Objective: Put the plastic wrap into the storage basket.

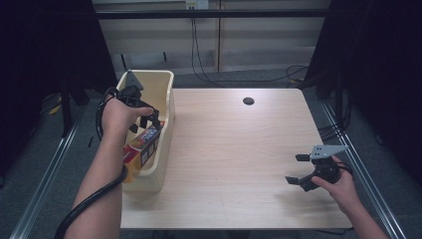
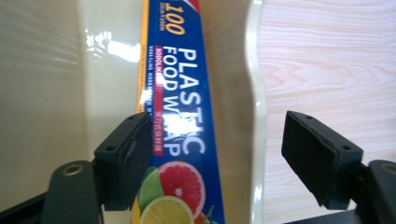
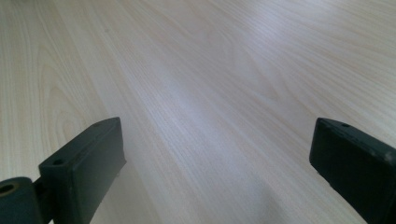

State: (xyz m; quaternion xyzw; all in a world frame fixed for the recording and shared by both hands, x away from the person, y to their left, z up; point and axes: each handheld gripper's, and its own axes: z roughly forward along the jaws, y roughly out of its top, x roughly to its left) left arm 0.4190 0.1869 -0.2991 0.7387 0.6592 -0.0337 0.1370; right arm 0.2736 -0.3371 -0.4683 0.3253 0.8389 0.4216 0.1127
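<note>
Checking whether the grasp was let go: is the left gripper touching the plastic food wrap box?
Cannot tell. In the left gripper view the left gripper is open; one jaw overlaps the plastic food wrap box edge, without plain contact or gap.

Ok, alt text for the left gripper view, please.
The left tongs hang open over a blue plastic food wrap box lying in a cream bin, one jaw at the box's edge. Wooden table shows beyond the bin's rim.

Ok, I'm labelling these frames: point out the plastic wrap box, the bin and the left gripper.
plastic wrap box (image 2: 187,116): left gripper view, printed blue face.
bin (image 1: 160,79): high view, far rim.
left gripper (image 2: 215,154): left gripper view, midway between the open jaws.
</note>
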